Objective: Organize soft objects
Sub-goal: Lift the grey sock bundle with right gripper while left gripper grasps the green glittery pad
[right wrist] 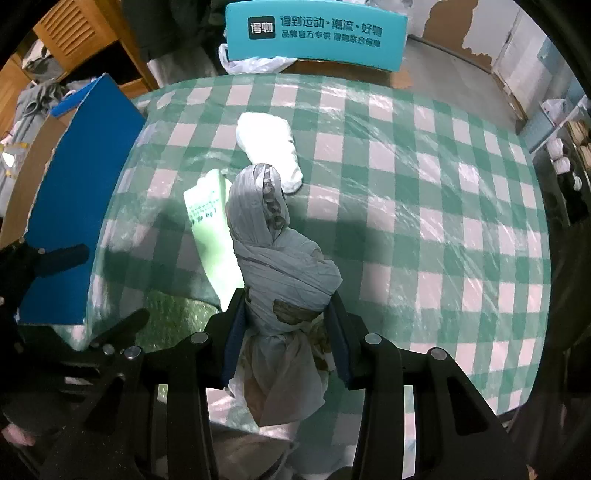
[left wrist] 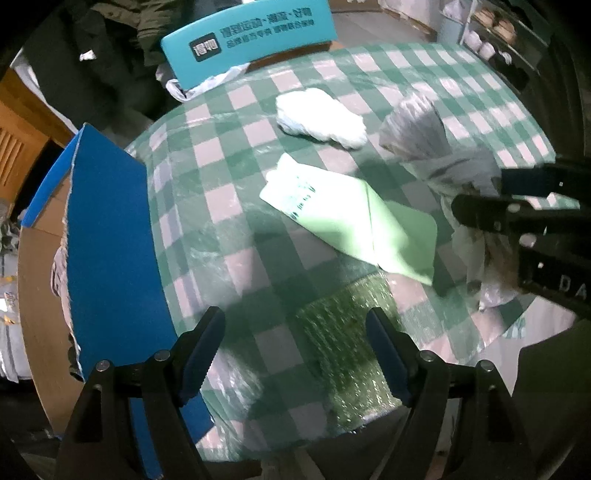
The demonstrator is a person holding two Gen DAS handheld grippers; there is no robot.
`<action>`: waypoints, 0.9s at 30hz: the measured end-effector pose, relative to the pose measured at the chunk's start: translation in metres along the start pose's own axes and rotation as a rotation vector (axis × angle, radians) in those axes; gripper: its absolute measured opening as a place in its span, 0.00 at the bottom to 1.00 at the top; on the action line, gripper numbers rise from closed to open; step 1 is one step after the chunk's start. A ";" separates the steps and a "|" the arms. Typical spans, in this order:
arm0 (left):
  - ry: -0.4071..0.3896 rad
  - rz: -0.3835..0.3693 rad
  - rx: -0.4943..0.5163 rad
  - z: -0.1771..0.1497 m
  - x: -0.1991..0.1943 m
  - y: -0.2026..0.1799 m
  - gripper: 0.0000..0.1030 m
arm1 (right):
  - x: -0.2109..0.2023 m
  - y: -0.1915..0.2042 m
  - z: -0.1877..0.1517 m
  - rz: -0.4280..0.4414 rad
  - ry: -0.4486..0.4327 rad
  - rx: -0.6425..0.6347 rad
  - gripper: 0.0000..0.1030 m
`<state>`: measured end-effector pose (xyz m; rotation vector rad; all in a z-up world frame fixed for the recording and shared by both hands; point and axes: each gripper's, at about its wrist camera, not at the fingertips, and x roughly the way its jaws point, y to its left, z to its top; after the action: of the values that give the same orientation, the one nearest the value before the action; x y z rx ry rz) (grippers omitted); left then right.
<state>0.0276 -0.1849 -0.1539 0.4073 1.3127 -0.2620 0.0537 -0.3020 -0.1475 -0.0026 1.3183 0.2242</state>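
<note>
My right gripper (right wrist: pixel 284 310) is shut on a grey wrapped bundle (right wrist: pixel 280 254) and holds it over the checked table (right wrist: pixel 424 206); the bundle also shows in the left wrist view (left wrist: pixel 428 136) at the right. A white soft bundle (right wrist: pixel 269 144) lies further back on the table, also seen in the left wrist view (left wrist: pixel 321 118). A pale green flat pouch (left wrist: pixel 347 218) lies mid-table and shows in the right wrist view (right wrist: pixel 210 221). My left gripper (left wrist: pixel 295 350) is open and empty above a green bubble-wrap piece (left wrist: pixel 343 350) at the near edge.
An open cardboard box with blue flaps (left wrist: pixel 107 240) stands at the table's left side, also in the right wrist view (right wrist: pixel 74 192). A teal box (right wrist: pixel 314 33) with a plastic bag (right wrist: pixel 251 62) sits behind the table. Shelves stand at the right.
</note>
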 end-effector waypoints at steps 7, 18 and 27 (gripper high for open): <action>0.042 -0.026 -0.008 -0.007 0.010 -0.016 0.77 | -0.002 -0.008 -0.013 -0.005 0.002 0.009 0.40; 0.107 -0.161 -0.089 -0.012 0.027 -0.018 0.77 | -0.005 -0.018 -0.021 -0.003 -0.004 0.025 0.40; 0.173 -0.175 -0.107 -0.016 0.046 -0.019 0.77 | -0.004 -0.019 -0.022 -0.007 -0.007 0.030 0.40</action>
<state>0.0165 -0.1933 -0.2043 0.2285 1.5277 -0.3064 0.0347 -0.3241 -0.1515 0.0188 1.3142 0.1988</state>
